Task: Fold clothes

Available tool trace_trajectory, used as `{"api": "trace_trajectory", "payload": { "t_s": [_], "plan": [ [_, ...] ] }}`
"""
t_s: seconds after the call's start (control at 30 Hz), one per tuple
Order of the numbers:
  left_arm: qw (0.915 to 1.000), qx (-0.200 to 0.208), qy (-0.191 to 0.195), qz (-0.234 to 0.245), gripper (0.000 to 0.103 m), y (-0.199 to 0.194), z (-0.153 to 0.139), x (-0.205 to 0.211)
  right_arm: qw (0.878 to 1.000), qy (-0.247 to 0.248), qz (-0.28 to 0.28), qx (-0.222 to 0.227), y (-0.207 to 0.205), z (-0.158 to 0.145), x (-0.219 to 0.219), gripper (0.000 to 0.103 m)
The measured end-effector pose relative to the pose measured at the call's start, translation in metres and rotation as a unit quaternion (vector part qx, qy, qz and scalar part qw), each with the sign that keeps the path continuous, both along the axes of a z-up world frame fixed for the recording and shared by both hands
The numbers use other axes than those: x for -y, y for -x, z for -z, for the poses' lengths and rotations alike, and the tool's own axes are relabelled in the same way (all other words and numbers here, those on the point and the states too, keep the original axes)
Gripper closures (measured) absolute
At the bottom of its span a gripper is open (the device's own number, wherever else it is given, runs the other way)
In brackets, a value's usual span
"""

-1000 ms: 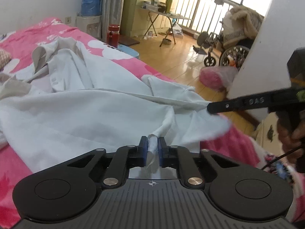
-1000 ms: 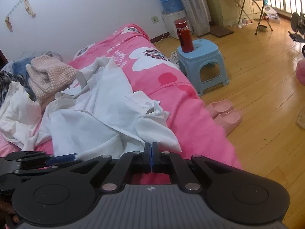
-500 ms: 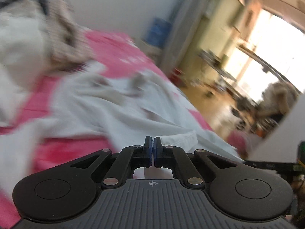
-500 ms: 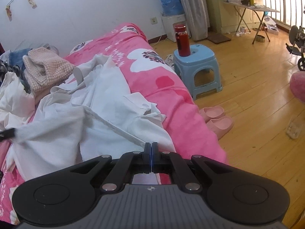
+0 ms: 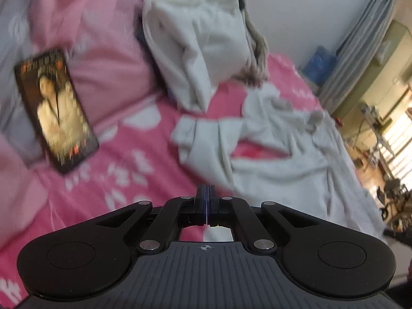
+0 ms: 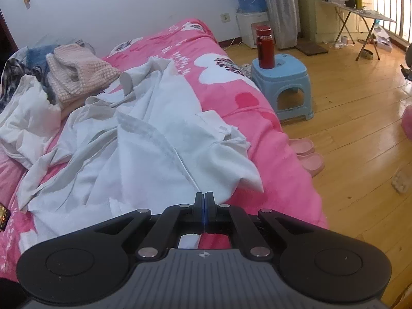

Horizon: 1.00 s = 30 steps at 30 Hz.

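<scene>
The white shirt (image 6: 144, 154) lies crumpled on the pink bed (image 6: 270, 139). The right gripper (image 6: 204, 200) pinches its near edge. The left gripper (image 5: 206, 193) is closed tight; whether it holds cloth, I cannot tell. A phone (image 5: 55, 110) lies nearby.

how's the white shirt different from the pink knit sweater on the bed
The white shirt is smooth thin cloth, spread out and rumpled across the pink bedspread; the pink knit sweater is thick, waffle-textured and bundled into a compact heap. The shirt covers far more of the bed. Both lie on the bedspread.
</scene>
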<state>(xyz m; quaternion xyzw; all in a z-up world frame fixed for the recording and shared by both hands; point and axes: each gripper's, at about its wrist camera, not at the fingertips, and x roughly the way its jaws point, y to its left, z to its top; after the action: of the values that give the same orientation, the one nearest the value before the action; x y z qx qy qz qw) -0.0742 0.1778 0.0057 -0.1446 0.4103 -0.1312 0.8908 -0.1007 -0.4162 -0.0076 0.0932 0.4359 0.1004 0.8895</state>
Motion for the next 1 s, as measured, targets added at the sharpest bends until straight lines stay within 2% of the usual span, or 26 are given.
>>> {"api": "trace_trajectory", "payload": {
  "t_s": [0.1, 0.13, 0.2, 0.23, 0.27, 0.4, 0.47, 0.6, 0.67, 0.73, 0.8, 0.87, 0.93, 1.0],
  "plan": [
    [0.9990, -0.010, -0.003, 0.044, 0.103, -0.008, 0.006, 0.016, 1.000, 0.010, 0.000, -0.001, 0.007, -0.004, 0.001, 0.103],
    [0.9982, -0.014, -0.004, 0.059, 0.100, -0.010, 0.008, 0.022, 1.000, 0.013, 0.000, -0.002, 0.010, -0.005, 0.001, 0.103],
    [0.9959, -0.020, -0.006, 0.088, 0.088, -0.015, 0.011, 0.033, 1.000, 0.019, 0.004, -0.002, 0.015, -0.007, 0.003, 0.103],
    [0.9944, -0.022, -0.007, 0.103, 0.075, -0.017, 0.013, 0.039, 1.000, 0.025, 0.006, -0.003, 0.018, -0.009, 0.005, 0.103],
    [0.9927, -0.016, -0.013, 0.119, 0.067, -0.018, 0.015, 0.046, 0.999, 0.031, 0.009, -0.004, 0.022, -0.010, 0.008, 0.103],
    [0.9851, 0.005, -0.035, 0.168, 0.061, -0.028, 0.015, 0.076, 0.998, 0.053, 0.030, -0.016, 0.037, -0.012, 0.027, 0.103],
    [0.9819, 0.010, -0.046, 0.183, 0.053, -0.033, 0.015, 0.085, 0.996, 0.069, 0.039, -0.031, 0.043, -0.005, 0.035, 0.103],
    [0.9744, 0.020, -0.067, 0.213, 0.052, -0.043, 0.014, 0.102, 0.991, 0.093, 0.031, -0.089, 0.044, 0.018, 0.039, 0.103],
    [0.9701, 0.025, -0.078, 0.228, 0.050, -0.048, 0.014, 0.111, 0.992, 0.092, 0.025, -0.086, 0.043, 0.012, 0.038, 0.101],
    [0.9654, 0.030, -0.089, 0.243, 0.048, -0.054, 0.014, 0.120, 0.996, 0.070, 0.019, -0.053, 0.040, -0.005, 0.041, 0.100],
    [0.9606, 0.035, -0.099, 0.257, 0.043, -0.058, 0.014, 0.129, 0.999, 0.042, 0.021, -0.013, 0.030, -0.024, 0.046, 0.090],
    [0.9579, 0.034, -0.107, 0.264, 0.038, -0.062, 0.019, 0.137, 0.999, 0.028, 0.030, 0.013, 0.007, -0.034, 0.047, 0.052],
    [0.9552, 0.034, -0.115, 0.271, 0.037, -0.065, 0.024, 0.146, 0.999, 0.011, 0.031, 0.015, -0.022, -0.033, 0.044, 0.042],
    [0.9523, 0.033, -0.123, 0.278, 0.037, -0.068, 0.029, 0.154, 0.999, -0.012, 0.030, -0.002, -0.052, -0.022, 0.037, 0.034]
  ]
}}
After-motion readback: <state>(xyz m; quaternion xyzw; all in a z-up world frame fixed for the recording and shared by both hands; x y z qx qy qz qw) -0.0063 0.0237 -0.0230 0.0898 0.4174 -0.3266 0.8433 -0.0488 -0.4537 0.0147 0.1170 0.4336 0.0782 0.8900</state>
